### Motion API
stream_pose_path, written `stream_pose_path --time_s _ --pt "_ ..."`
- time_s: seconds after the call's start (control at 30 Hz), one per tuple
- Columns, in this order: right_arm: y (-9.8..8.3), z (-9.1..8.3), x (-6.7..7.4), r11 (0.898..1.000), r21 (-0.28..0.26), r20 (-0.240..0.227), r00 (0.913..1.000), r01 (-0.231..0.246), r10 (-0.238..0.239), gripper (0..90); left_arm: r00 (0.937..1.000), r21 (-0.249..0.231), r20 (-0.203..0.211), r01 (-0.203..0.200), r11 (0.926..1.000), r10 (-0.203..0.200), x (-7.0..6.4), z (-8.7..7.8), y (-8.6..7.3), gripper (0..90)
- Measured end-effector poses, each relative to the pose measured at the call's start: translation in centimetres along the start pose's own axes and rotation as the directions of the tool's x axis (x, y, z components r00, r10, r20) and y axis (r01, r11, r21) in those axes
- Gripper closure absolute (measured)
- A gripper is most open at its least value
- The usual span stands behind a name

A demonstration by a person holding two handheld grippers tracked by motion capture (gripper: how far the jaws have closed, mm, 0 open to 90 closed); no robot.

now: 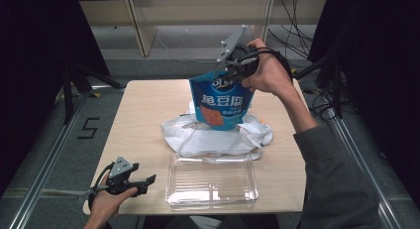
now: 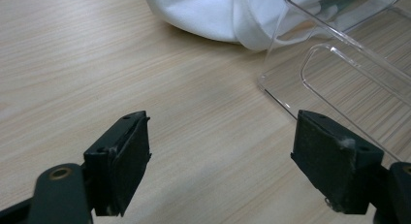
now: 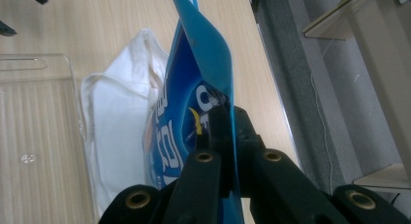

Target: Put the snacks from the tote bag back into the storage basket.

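Note:
A blue snack bag (image 1: 219, 102) with white lettering hangs by its top edge over a white cloth bag (image 1: 218, 135), its bottom still inside the cloth bag's mouth. My right gripper (image 1: 233, 73) is shut on the blue bag's top edge, held high above the table. In the right gripper view the black jaws pinch the blue snack bag (image 3: 203, 78) edge-on, with the white cloth bag (image 3: 116, 136) below. Low over the table's near left corner, my left gripper (image 1: 148, 182) is open with nothing between its fingers (image 2: 121, 161).
A clear plastic tray (image 1: 212, 182) lies at the table's near edge in front of the cloth bag, and its corner (image 2: 339, 64) reaches the left gripper view. Bare wooden tabletop (image 1: 143, 115) spreads to the left. Cables and shelving stand behind the table.

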State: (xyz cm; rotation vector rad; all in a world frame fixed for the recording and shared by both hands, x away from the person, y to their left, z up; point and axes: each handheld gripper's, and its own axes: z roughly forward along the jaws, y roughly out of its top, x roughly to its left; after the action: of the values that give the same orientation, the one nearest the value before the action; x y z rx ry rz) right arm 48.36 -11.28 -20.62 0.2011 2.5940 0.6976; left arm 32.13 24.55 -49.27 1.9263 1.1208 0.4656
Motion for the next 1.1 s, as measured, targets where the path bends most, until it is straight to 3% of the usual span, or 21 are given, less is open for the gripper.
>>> stream_pose_path --time_s 0.07,0.3,0.33,0.37,0.47,0.5,0.53,0.57,0.83,0.9,0.93,1.1 --pt "0.1 -0.9 0.5 1.000 -0.003 -0.005 0.9999 -0.010 0.010 90.0 1.0000 0.003 0.000 0.001 1.0000 -0.001 0.0 0.0 -0.1 20.3" --pt "0.4 -2.9 2.2 0.999 -0.030 -0.018 0.9993 0.033 -0.034 90.0 1.0000 0.002 -0.007 0.007 1.0000 -0.007 0.1 0.0 0.0 20.1" --pt "0.4 -3.1 2.5 0.998 -0.033 -0.009 0.9989 0.046 -0.046 90.0 0.9999 0.005 0.001 -0.010 0.9999 0.010 0.2 0.0 0.1 20.1" --pt "0.5 -3.3 2.9 0.999 -0.030 -0.010 0.9994 0.033 -0.034 90.0 0.9999 -0.002 -0.005 0.010 0.9999 -0.010 0.0 0.1 0.0 20.1" --pt "0.6 -3.7 3.9 1.000 -0.022 -0.023 0.9995 0.022 -0.023 90.0 1.0000 0.012 -0.005 -0.001 0.9999 0.001 0.0 0.1 -0.1 20.0" --pt "0.7 -3.9 4.2 0.999 -0.031 -0.021 0.9990 0.039 -0.039 90.0 1.0000 0.003 -0.004 -0.006 1.0000 0.006 0.1 0.1 0.0 19.9" --pt "0.8 -3.9 4.3 0.997 -0.043 -0.020 0.9980 0.059 -0.060 90.0 0.9998 0.016 -0.002 -0.020 0.9997 0.020 0.3 0.0 0.1 19.9" --pt "0.8 -4.0 4.6 0.996 -0.046 -0.024 0.9972 0.070 -0.071 90.0 1.0000 -0.002 -0.002 0.002 1.0000 -0.002 0.2 0.1 0.1 19.9" --pt "0.9 -4.4 6.5 0.992 -0.059 -0.038 0.9929 0.111 -0.113 90.0 0.9999 0.000 -0.014 -0.004 1.0000 0.004 0.1 0.1 0.0 19.9" --pt "0.9 -4.6 7.2 0.994 -0.051 -0.032 0.9941 0.102 -0.103 90.0 0.9999 0.001 -0.014 0.001 1.0000 -0.001 0.2 0.1 0.0 19.8" --pt "1.0 -4.7 7.4 0.991 -0.055 -0.043 0.9910 0.124 -0.126 90.0 0.9999 0.001 -0.012 -0.006 1.0000 0.006 0.2 0.1 0.1 19.8" --pt "1.1 -4.7 8.8 0.986 -0.062 -0.044 0.9870 0.152 -0.155 90.0 0.9999 0.011 -0.007 -0.007 0.9999 0.007 0.2 0.1 0.0 19.7"
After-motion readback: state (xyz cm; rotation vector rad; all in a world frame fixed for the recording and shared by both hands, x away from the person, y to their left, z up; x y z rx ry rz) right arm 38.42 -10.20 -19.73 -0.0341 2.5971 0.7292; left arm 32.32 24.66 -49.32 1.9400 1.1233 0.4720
